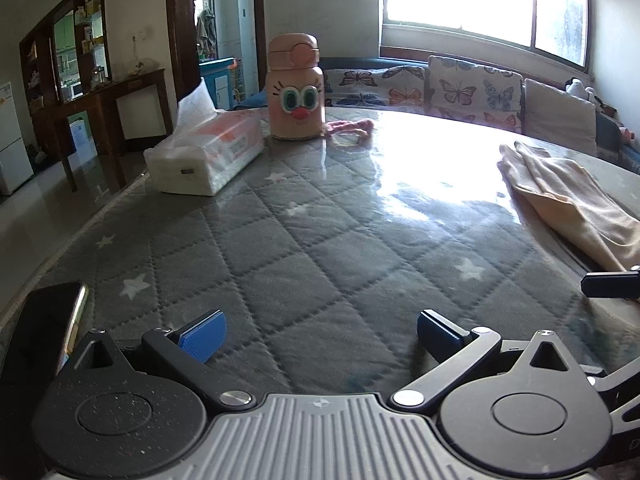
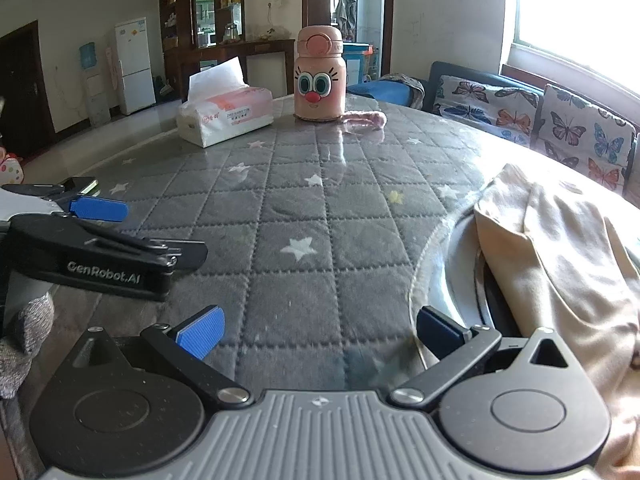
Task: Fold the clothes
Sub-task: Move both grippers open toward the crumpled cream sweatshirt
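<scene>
The cream-coloured garment lies at the right-hand side of the tabletop, bunched and draped in soft ridges, part of it over a dark rim at the edge. It is doubled over on itself, but loosely, with no crisp rectangle to it, so from here it could as well be a piece waiting to be laid flat as one half-gathered partway through folding (I can't say which). No neat folded stack shows anywhere in either view.

Both tools hover low over the quilted grey cover. The left tool has its blue pads spread wide with nothing between them, and the right tool stands the same, empty, with the garment just beside its right finger.

Farther back stand a tissue pack and a peach cartoon-faced bottle, with a pink strap trailing from its foot. They are well apart from the cloth. A dark phone lies close by the left tool. The open middle of the tabletop is glossy with window glare.
</scene>
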A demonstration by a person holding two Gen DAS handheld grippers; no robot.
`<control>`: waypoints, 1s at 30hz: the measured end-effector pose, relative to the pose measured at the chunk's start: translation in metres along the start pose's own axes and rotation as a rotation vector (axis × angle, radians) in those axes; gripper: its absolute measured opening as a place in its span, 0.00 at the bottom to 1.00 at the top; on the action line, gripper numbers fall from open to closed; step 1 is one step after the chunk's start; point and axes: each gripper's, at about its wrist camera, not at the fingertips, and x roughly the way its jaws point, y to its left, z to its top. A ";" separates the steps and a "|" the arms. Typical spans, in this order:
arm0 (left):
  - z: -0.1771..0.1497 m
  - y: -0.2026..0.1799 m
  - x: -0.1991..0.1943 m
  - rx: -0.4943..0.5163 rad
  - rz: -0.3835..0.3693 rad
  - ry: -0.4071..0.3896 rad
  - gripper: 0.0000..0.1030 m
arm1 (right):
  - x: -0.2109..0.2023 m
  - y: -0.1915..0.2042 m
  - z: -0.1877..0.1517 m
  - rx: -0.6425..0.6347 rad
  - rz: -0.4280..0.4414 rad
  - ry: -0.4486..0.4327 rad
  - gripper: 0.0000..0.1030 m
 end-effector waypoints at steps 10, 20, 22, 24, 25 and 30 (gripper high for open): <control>-0.002 -0.052 -0.038 0.079 -0.048 -0.045 1.00 | -0.051 -0.030 -0.042 0.040 0.009 -0.041 1.00; -0.007 -0.096 -0.058 0.140 -0.124 -0.050 1.00 | -0.092 -0.063 -0.069 0.119 -0.060 -0.040 1.00; -0.009 -0.104 -0.061 0.153 -0.136 -0.050 1.00 | -0.099 -0.066 -0.074 0.122 -0.086 -0.044 1.00; -0.010 -0.112 -0.063 0.168 -0.143 -0.048 1.00 | -0.105 -0.068 -0.079 0.126 -0.107 -0.050 1.00; -0.011 -0.116 -0.064 0.175 -0.145 -0.045 1.00 | -0.109 -0.070 -0.083 0.132 -0.116 -0.053 1.00; -0.014 -0.129 -0.067 0.191 -0.152 -0.036 1.00 | -0.124 -0.077 -0.094 0.164 -0.151 -0.052 1.00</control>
